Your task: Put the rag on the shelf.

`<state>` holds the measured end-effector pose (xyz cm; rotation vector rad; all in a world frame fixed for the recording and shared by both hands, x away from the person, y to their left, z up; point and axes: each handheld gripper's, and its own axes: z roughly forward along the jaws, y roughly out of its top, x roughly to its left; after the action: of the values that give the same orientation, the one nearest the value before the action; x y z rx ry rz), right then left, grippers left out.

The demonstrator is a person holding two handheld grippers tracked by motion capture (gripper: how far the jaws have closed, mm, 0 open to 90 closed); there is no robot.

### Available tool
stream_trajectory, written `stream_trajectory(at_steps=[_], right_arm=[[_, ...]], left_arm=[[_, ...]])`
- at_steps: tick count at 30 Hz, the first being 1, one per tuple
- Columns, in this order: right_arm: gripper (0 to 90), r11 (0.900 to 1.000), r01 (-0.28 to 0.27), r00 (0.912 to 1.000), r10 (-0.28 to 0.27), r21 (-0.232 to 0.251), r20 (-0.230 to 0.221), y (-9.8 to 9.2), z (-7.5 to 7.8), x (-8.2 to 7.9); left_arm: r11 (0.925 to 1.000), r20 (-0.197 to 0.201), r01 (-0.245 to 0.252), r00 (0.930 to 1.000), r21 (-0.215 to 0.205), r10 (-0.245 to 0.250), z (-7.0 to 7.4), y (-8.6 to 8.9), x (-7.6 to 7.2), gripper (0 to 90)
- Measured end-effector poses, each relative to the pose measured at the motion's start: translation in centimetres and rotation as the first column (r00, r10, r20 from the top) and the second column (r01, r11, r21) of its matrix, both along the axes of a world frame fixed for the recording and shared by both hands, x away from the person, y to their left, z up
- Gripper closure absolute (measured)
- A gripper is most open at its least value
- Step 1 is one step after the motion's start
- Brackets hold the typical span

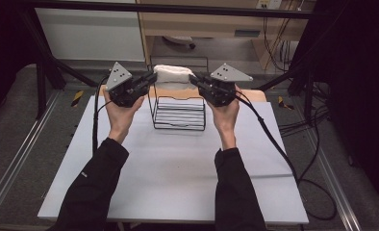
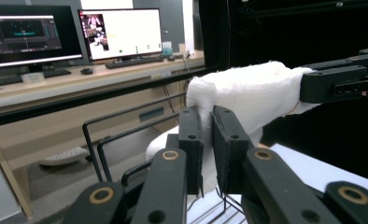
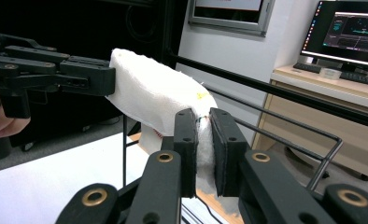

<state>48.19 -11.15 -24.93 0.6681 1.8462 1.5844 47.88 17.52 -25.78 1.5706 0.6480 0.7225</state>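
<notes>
High view: left gripper & right gripper each pinch one end of white folded cloth above far side of black wire rack. Keep both ends level, lower slowly.

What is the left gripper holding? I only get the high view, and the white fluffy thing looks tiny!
Observer: The left gripper pinches one end of a white knitted cloth between its black fingers.
Operator: And the other one?
Observer: The right gripper is shut on the cloth's opposite end, with cloth squeezed in the gap.
Operator: Is the cloth flat?
Observer: No, it arches up between them, above the black wire rack.
</notes>
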Motion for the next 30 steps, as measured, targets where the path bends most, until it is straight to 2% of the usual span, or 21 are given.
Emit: stream_trajectory(at_steps=[5, 7, 9, 13, 16, 19, 21, 23, 26, 30], right_arm=[[82.0, 1.0, -0.003, 1.0, 0.003, -0.009, 0.0, 0.0, -0.1, -0.1], [82.1, 1.0, -0.003, 1.0, 0.003, -0.017, 0.002, 0.1, -0.2, -0.2], [82.1, 1.0, -0.003, 1.0, 0.004, -0.028, 0.005, 0.1, -0.3, -0.3], [82.1, 0.999, -0.007, 1.0, 0.007, -0.041, 0.006, 0.2, -0.4, -0.4], [82.1, 0.999, -0.008, 0.9999, 0.009, -0.041, 0.009, 0.2, -0.5, -0.4], [82.1, 0.999, -0.01, 0.9999, 0.01, -0.039, 0.006, 0.2, -0.6, -0.4], [82.1, 0.999, -0.011, 0.9999, 0.011, -0.037, 0.003, 0.2, -0.7, -0.4], [82.0, 0.999, -0.013, 0.9999, 0.013, -0.038, 0.003, 0.1, -0.8, -0.3], [81.8, 0.999, -0.014, 0.9999, 0.014, -0.04, -0.002, 0.1, -1.0, -0.4], [80.5, 0.999, -0.02, 0.9998, 0.02, -0.034, -0.01, -0.1, -1.2, -0.4]], left_arm=[[0.9997, -0.075, 0.01, 0.9971, -0.022, -0.011, 0.5, 0.5, -0.2, 72.6], [0.9999, -0.087, -0.011, 0.9961, -0.005, 0.011, 1.0, 0.8, -0.5, 73.2], [0.9997, -0.102, -0.026, 0.9944, 0.003, 0.026, 1.5, 1.2, -0.6, 77.7], [0.9985, -0.129, -0.052, 0.9904, -0.018, 0.05, 2.5, 1.9, -0.4, 87.5], [0.9976, -0.156, -0.069, 0.9853, 0.013, 0.07, 3.0, 1.7, 0.2, 89.9], [0.9975, -0.153, -0.062, 0.9859, 0.033, 0.066, 3.1, 1.2, 0.7, 90.0], [0.9992, -0.147, -0.036, 0.9884, 0.019, 0.038, 3.0, 0.7, 1.0, 90.0], [0.9988, -0.142, -0.029, 0.9892, 0.039, 0.034, 2.7, 0.2, 1.0, 90.0], [0.9976, -0.152, -0.011, 0.9882, 0.069, 0.021, 2.2, -0.4, 1.1, 90.0], [0.9975, -0.156, 0.003, 0.9878, 0.07, 0.008, 1.5, -0.4, 1.0, 90.0]])
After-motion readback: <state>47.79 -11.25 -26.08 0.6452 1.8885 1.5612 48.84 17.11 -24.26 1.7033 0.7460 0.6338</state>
